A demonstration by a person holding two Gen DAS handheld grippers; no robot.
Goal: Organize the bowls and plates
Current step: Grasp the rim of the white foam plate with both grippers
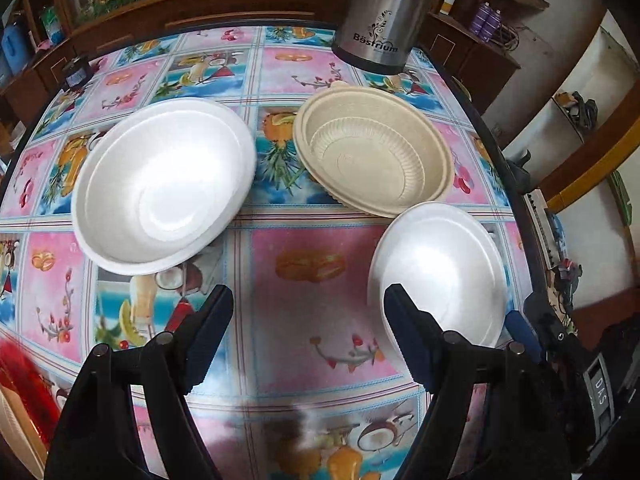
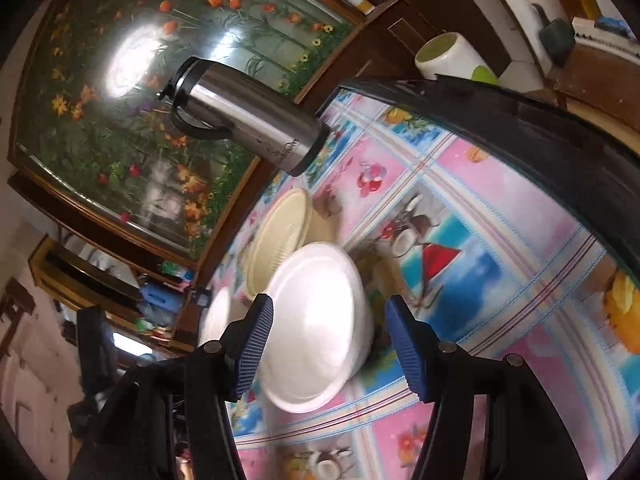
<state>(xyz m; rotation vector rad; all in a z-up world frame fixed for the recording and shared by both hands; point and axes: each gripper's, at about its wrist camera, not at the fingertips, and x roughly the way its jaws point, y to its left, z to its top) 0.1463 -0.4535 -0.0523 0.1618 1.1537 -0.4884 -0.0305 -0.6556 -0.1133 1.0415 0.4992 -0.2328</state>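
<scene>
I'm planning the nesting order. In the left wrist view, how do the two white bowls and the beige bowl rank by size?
1. Left white bowl
2. Beige bowl, nearly alike; unsure
3. Right white bowl, though nearest the camera

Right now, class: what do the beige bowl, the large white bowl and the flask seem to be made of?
Beige bowl: probably moulded plant fibre, matte, ribbed inner wall. Large white bowl: likely foam or thin plastic, smooth, softly glossy. Flask: brushed stainless steel with streaky reflections and a black base band.

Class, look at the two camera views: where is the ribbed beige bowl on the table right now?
In the left wrist view the ribbed beige bowl sits right of centre on the patterned tablecloth, before the steel flask, between two white foam bowls.
</scene>
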